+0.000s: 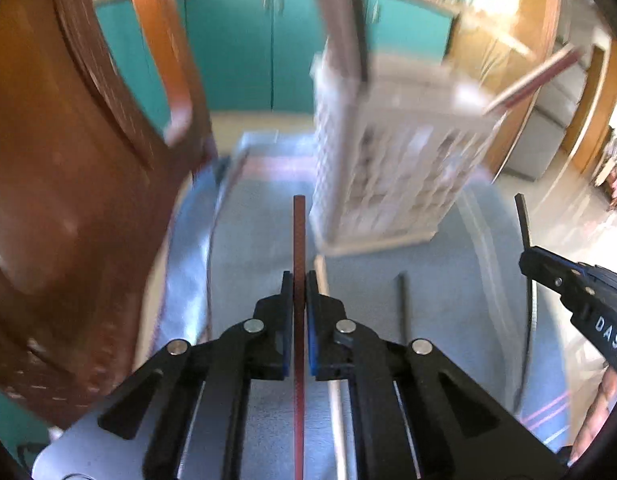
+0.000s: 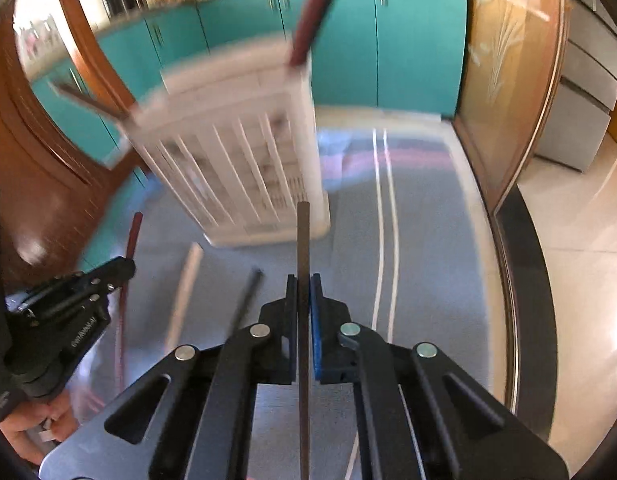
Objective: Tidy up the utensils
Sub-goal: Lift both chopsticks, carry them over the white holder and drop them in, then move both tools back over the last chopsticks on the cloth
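Observation:
My left gripper [image 1: 299,280] is shut on a red-handled utensil [image 1: 299,232], held upright above the blue mat; it also shows in the right wrist view [image 2: 129,268]. My right gripper [image 2: 304,284] is shut on a black-handled utensil [image 2: 303,240]; it also shows at the right of the left wrist view [image 1: 526,256]. A white slotted utensil holder [image 1: 388,168] stands ahead on the mat [image 2: 248,160] with red-handled utensils [image 2: 308,20] sticking out of its top. A silver utensil [image 2: 184,292] and a black one [image 2: 246,300] lie on the mat between the grippers.
A blue placemat [image 2: 428,240] covers a glass table. A brown wooden chair [image 1: 68,160] stands close on the left. Teal cabinets [image 2: 388,40] are behind. A wooden-framed glass panel [image 2: 508,100] is at the right, with tiled floor [image 2: 580,260] beyond.

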Demonstrator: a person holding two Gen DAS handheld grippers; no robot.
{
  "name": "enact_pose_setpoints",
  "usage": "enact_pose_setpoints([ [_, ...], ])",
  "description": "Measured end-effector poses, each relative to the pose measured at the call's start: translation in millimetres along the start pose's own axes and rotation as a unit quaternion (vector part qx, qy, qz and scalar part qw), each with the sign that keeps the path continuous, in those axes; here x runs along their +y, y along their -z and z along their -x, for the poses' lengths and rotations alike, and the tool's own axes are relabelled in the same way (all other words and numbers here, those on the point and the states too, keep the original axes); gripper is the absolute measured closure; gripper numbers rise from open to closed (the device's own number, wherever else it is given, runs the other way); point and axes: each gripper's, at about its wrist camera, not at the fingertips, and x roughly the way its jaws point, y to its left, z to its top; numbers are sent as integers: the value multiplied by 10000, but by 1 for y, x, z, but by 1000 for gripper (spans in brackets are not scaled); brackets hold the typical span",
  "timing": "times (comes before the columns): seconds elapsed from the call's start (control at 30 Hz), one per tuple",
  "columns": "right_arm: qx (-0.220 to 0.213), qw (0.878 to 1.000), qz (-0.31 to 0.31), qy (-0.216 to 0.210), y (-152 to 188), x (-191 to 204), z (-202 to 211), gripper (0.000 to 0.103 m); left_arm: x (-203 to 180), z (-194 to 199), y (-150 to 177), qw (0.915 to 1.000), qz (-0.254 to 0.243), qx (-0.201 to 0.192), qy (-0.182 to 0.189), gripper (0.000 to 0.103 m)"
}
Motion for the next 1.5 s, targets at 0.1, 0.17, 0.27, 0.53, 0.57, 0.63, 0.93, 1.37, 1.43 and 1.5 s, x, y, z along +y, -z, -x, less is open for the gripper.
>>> enact_pose_setpoints([
  [0.1, -449, 9987, -102, -227, -11, -5, 42, 97, -1, 47, -15, 9983, 24, -516, 279, 96],
  [0.17, -776, 9960, -211, -399, -20, -8, 73, 96, -2, 82, -25, 9948, 46, -892, 498, 96],
  [0.27, -1229, 9899, -384, -591, -33, -15, 111, 96, -4, 133, -49, 9845, 82, -1569, 774, 96],
  [0.53, -3182, 9433, -801, -501, -79, -13, 188, 96, 6, 186, -93, 9311, 698, -3484, 822, 96],
  [0.57, -3321, 9388, -852, -329, -84, -12, 186, 96, 5, 180, -95, 9302, 710, -3522, 754, 96],
  [0.63, -3510, 9325, -838, -149, -86, -9, 178, 96, 6, 156, -101, 9332, 741, -3480, 498, 96],
  [0.93, -3049, 9510, -482, -190, -83, -1, 102, 96, -1, 73, -108, 9589, 516, -2778, 261, 96],
  [1.37, -3169, 9462, -531, -394, -56, -19, 129, 66, -8, 100, -79, 9556, 223, -2937, 127, 70],
  [1.43, -3325, 9403, -546, -488, -44, -24, 141, 66, -7, 113, -67, 9501, 113, -3117, -58, 68],
  [1.5, -3442, 9353, -561, -597, -29, -29, 149, 66, -6, 117, -55, 9490, 34, -3146, -183, 68],
])
